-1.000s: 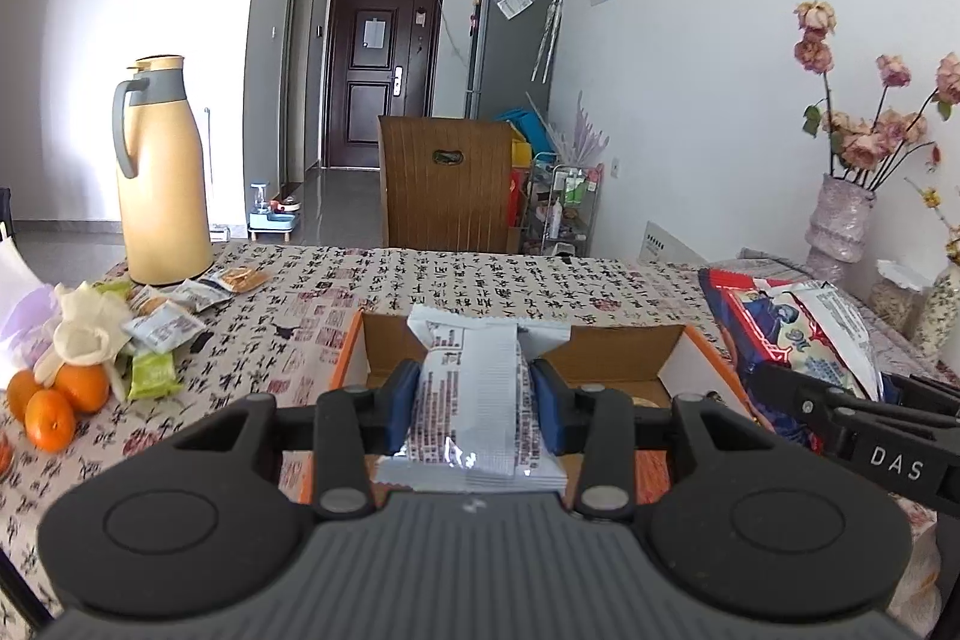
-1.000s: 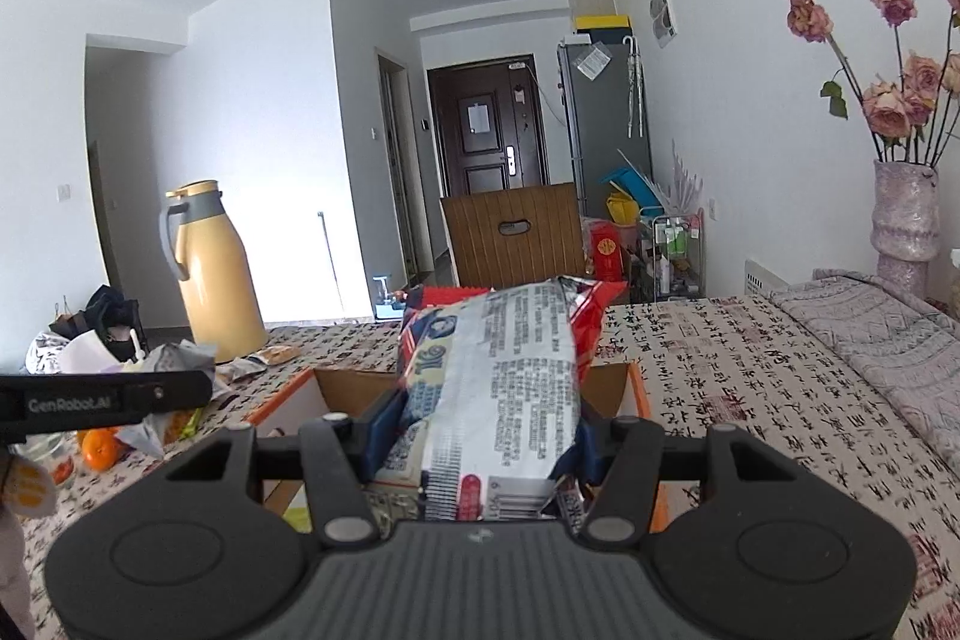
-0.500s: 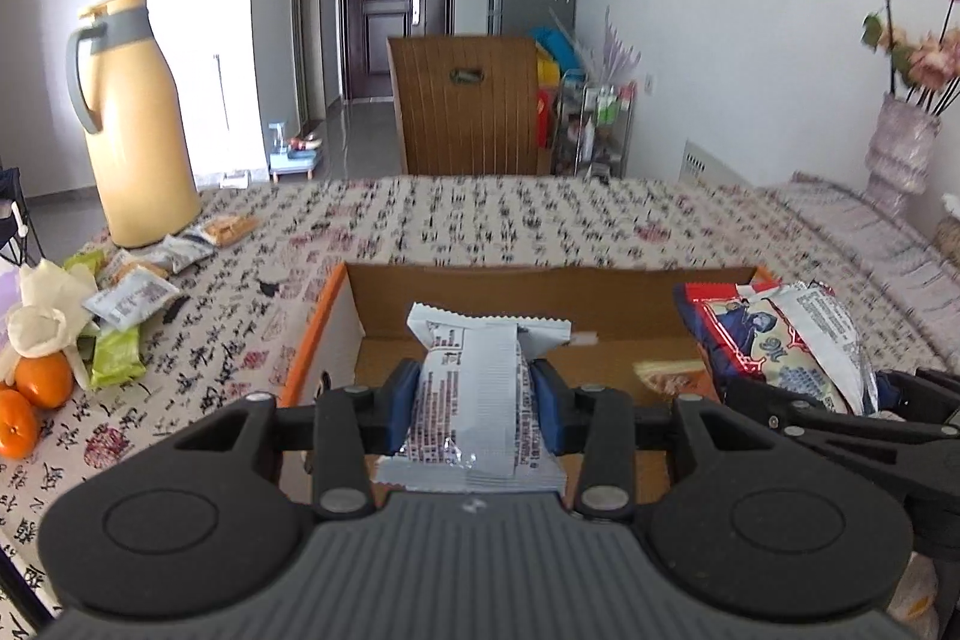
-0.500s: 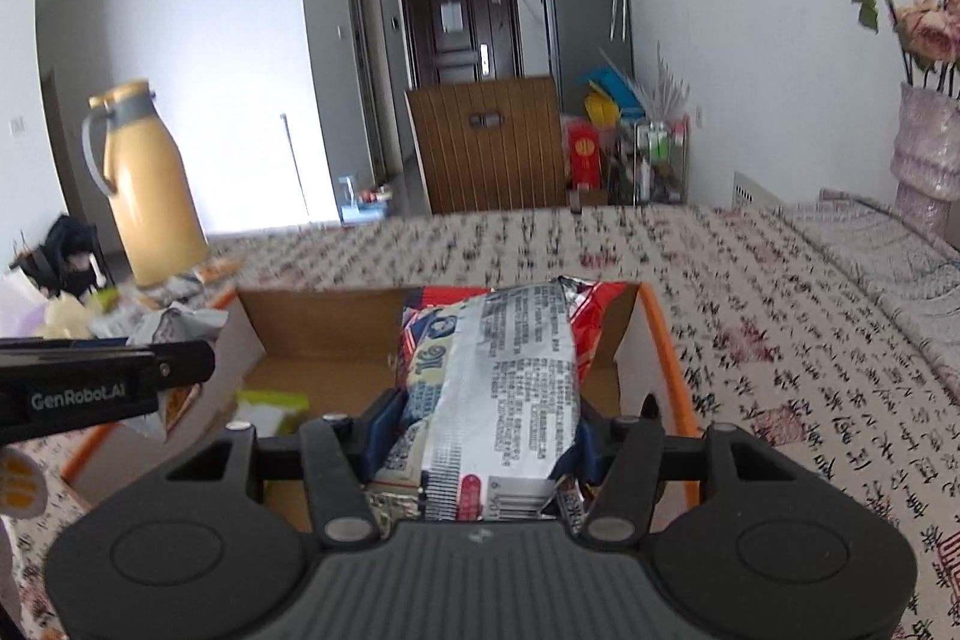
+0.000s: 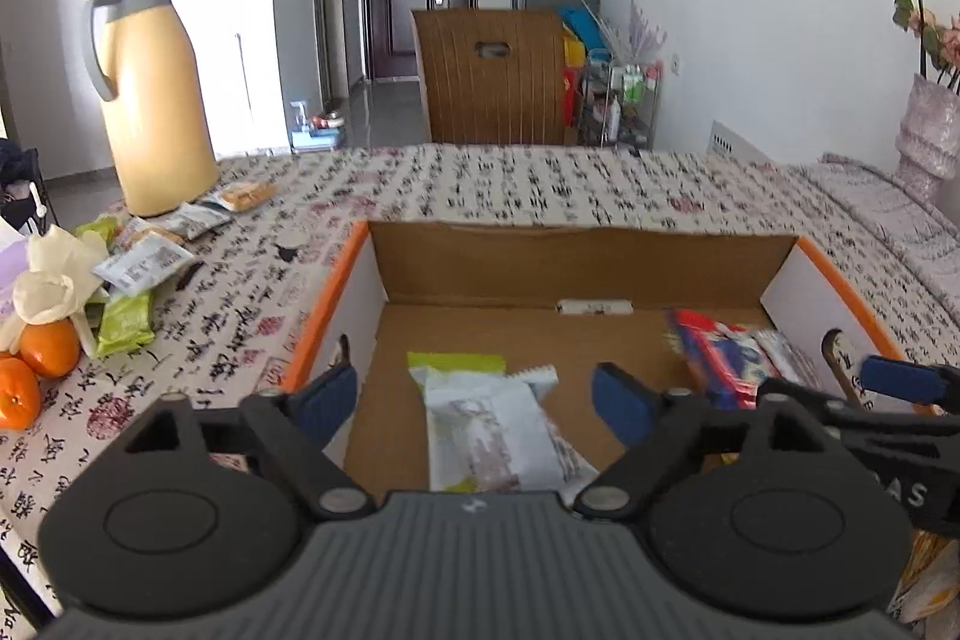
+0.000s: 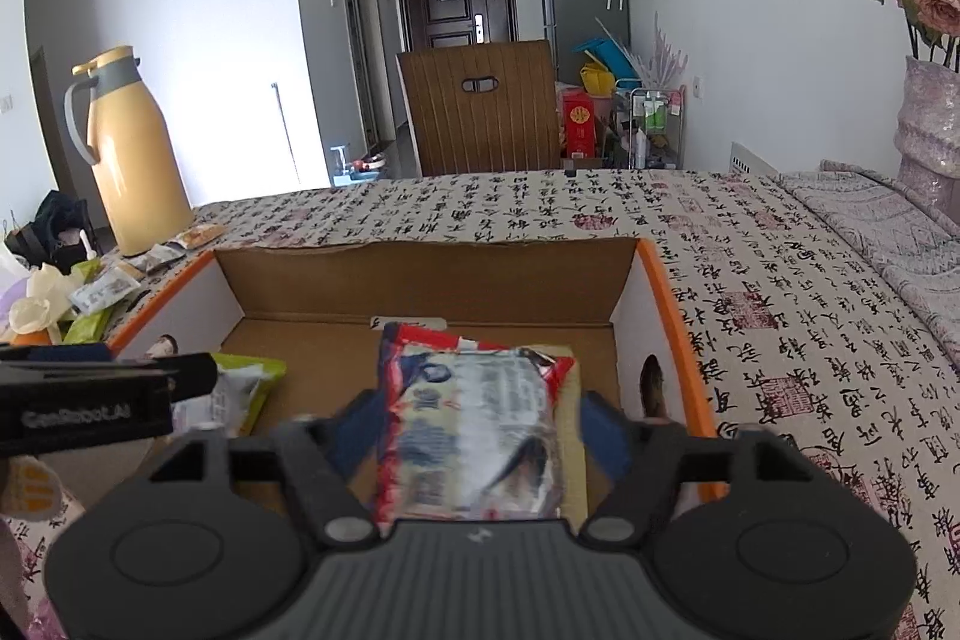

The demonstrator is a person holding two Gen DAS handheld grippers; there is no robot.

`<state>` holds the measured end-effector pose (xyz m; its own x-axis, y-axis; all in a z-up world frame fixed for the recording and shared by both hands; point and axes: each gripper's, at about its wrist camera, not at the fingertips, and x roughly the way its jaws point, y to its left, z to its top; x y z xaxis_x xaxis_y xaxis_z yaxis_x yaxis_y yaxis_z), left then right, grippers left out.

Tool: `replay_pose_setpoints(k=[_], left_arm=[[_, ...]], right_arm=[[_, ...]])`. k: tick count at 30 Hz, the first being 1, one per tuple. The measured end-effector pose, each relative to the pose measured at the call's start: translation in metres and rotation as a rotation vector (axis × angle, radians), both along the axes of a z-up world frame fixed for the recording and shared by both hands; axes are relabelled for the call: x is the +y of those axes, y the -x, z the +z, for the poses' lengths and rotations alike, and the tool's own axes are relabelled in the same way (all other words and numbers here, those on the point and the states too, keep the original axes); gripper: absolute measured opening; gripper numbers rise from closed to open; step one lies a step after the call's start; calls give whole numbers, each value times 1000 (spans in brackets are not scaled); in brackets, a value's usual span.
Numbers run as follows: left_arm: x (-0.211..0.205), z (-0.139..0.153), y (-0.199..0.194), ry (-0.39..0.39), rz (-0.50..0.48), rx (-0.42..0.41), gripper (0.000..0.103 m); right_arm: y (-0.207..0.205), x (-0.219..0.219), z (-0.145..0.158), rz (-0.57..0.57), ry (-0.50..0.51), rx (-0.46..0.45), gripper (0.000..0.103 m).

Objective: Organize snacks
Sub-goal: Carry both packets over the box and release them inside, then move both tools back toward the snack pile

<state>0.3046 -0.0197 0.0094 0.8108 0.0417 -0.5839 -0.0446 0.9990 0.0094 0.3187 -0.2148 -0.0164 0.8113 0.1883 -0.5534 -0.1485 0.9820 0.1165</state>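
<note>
While both grippers hang over the open brown cardboard box with orange-edged walls (image 5: 600,259), their jaws are opening and nothing is clamped. Between the spread blue pads of the left gripper (image 5: 474,397) lies a silver-white foil snack packet (image 5: 498,439) on top of a lime-green packet (image 5: 453,361), both on the box floor, untouched by either pad; the silver packet's long axis runs roughly from 6 o'clock to 12 o'clock in the left wrist view, straight out from the gripper. Similarly, the right gripper (image 6: 477,427) straddles a large red-and-silver crinkly snack bag (image 6: 474,418), its long axis also running 6 to 12, with a gap showing at each pad, so the bag looks released, though motion blur makes the contact hard to judge. That bag sits toward the box's wall at 3 o'clock, the green and silver packets toward 9 o'clock. More loose snack packets (image 5: 144,262) wait on the calligraphy-print counter (image 5: 540,184) at about 10 o'clock from the left gripper, near the tall yellow thermos jug (image 5: 150,94) and the oranges (image 5: 48,346), so the left hand is clearly the nearer for fetching them. Near ends of both dropped packets are hidden behind the gripper bodies, and the box's near wall is out of view.
</note>
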Motion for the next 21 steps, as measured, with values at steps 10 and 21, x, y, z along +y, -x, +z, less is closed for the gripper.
replay_pose_setpoints(k=[10,21], left_arm=[[12,10,15,32,48,-24,103],[15,26,58,31,27,-84,103]], right_arm=[[13,-7,5,-12,-20,-19,103],[58,-18,22,1,-40,-95,103]])
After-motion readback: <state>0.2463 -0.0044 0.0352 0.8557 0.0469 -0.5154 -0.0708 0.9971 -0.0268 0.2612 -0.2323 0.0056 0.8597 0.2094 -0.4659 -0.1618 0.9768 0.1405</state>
